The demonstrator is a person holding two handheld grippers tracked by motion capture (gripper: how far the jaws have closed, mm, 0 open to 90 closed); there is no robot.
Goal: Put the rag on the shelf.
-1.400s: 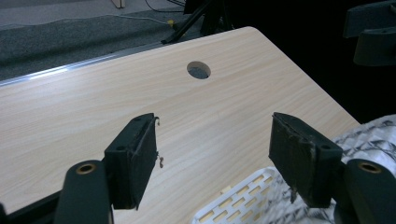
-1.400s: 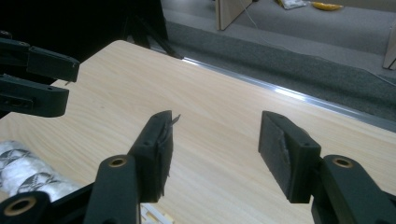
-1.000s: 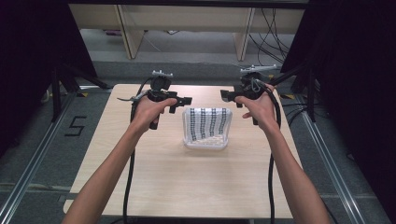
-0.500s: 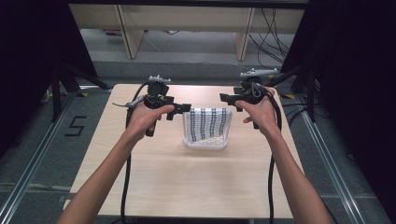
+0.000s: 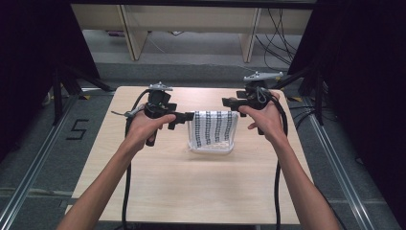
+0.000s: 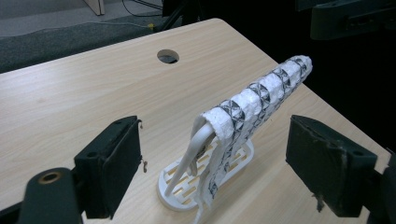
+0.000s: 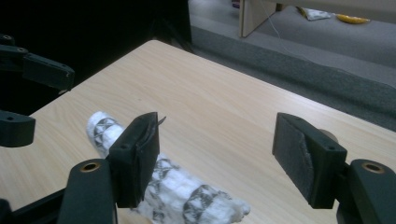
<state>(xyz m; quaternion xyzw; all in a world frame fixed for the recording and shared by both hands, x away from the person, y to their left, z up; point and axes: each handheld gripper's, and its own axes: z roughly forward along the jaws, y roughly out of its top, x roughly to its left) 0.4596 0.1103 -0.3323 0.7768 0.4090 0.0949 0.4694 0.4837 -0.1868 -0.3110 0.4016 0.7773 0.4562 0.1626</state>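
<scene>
On table (image 5: 158,182), cloth (image 5: 214,127) draped over rack (image 6: 180,179); left gripper (image 6: 212,170) just opened, drawn back; right gripper (image 7: 215,158) open.

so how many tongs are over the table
2. Left tongs hang open beside the patterned cloth's left end; right tongs hang open at its far right corner.

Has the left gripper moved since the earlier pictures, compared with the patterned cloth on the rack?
Yes. In the high view the left gripper has slid rightward, and its tips now reach the left edge of the patterned cloth. Its jaws have just been opening; nothing is pressed between them.
</scene>
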